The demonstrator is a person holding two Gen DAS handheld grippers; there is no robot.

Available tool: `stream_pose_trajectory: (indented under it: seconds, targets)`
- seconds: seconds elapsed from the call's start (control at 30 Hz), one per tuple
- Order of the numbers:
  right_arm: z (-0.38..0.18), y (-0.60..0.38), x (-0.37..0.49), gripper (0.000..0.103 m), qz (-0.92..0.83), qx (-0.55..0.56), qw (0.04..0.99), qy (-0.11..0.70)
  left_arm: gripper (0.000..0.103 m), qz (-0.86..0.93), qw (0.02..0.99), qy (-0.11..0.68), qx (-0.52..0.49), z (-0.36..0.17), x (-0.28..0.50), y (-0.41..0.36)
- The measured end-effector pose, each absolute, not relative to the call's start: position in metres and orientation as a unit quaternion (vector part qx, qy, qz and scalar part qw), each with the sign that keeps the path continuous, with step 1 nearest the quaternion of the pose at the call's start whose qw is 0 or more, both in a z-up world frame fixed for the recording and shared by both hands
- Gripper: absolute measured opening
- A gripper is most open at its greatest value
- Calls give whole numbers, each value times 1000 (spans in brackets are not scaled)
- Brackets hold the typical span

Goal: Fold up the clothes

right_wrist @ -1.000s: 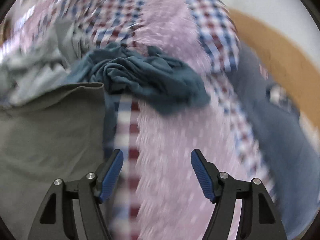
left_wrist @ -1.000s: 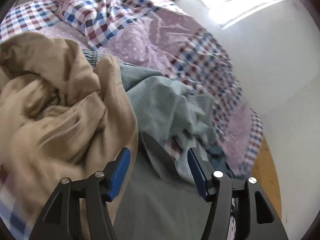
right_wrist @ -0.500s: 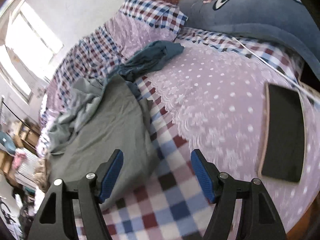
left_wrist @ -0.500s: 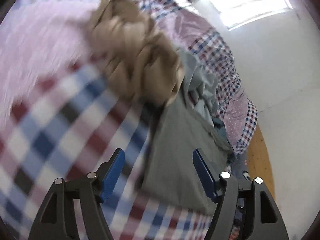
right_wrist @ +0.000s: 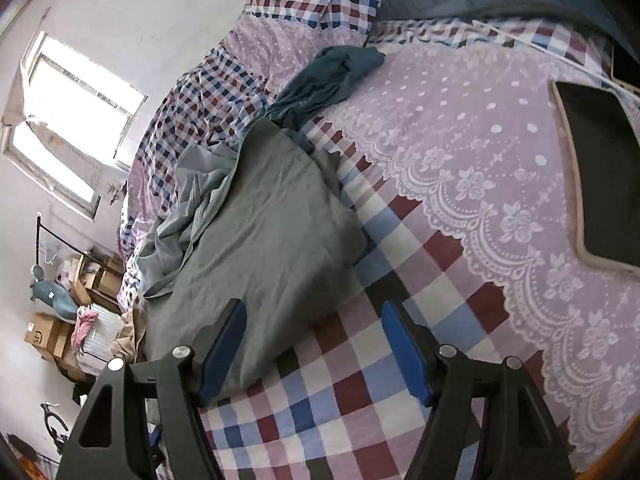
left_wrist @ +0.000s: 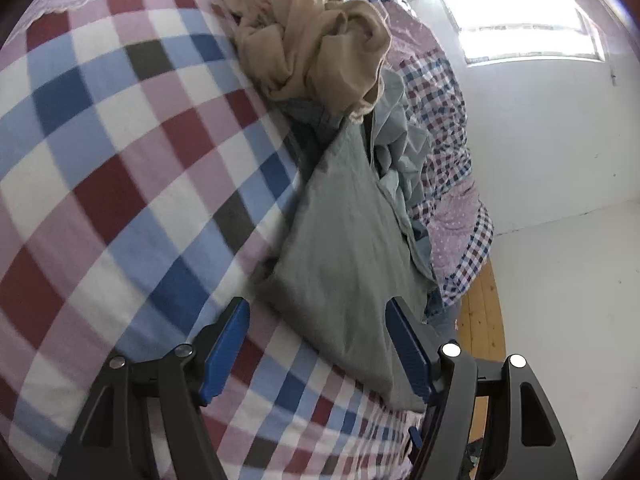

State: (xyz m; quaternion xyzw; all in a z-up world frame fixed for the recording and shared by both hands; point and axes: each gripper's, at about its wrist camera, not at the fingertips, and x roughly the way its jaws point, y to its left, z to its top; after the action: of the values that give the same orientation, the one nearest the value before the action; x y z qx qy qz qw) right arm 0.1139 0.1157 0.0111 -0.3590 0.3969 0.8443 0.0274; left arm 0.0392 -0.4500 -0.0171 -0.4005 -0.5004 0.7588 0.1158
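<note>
Checked bedding in red, blue and white covered the bed (left_wrist: pixel 120 184) in the left wrist view, with a white wall and one bright window behind. One grey-green garment (left_wrist: pixel 348 248) lay spread fairly flat and smooth, tapering away from the camera; one crumpled beige garment (left_wrist: pixel 316 36) was heaped at its far end, and one rumpled pale blue piece (left_wrist: pixel 404 152) lay along its right edge. The left gripper (left_wrist: pixel 318 344) had its jaws apart, clamping nothing, the grey-green garment's near corner lying between them.

From the right wrist, the same grey-green garment (right_wrist: pixel 264 232) lay left of centre, one dark teal garment (right_wrist: pixel 324 80) bunched beyond it. The right gripper (right_wrist: pixel 314 350) had its jaws apart and empty, the garment's near edge under the left one.
</note>
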Motion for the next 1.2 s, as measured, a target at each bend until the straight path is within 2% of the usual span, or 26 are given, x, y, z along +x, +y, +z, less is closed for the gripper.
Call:
stream_pose_trajectory:
  seconds: [0.13, 0.6, 0.63, 0.7, 0.77, 0.9, 1.0, 1.03, 1.07, 1.2]
  targets:
    - [7, 114, 111, 74, 838, -361, 24, 409, 66, 765, 108, -492, -401, -17, 34, -448]
    - [-9, 136, 96, 74, 811, -339, 45, 475, 63, 779, 73, -462, -416, -12, 31, -438]
    - [-10, 138, 94, 74, 810, -339, 47, 475, 60, 779, 73, -463, -416, -13, 28, -438]
    - [-11, 141, 91, 74, 811, -340, 47, 474, 47, 779, 67, -462, -419, -14, 24, -438]
    - [-12, 144, 89, 74, 811, -341, 47, 474, 28, 779, 58, -459, -424, -17, 21, -440]
    - [-15, 145, 82, 69, 814, -347, 45, 464, 17, 772, 59, -472, -422, -22, 21, -447]
    - [-18, 143, 75, 47, 815, -358, 45, 454, 11, 767, 63, -479, -421, -24, 19, -450]
    - [-19, 142, 73, 35, 814, -362, 43, 452, 9, 765, 65, -485, -419, -25, 18, -451]
    - [-21, 141, 71, 18, 814, -367, 40, 450, 7, 763, 67, -490, -416, -25, 17, -452]
    - [-14, 136, 77, 8, 823, -357, 43, 440, 5, 763, 72, -495, -408, -23, 16, -456]
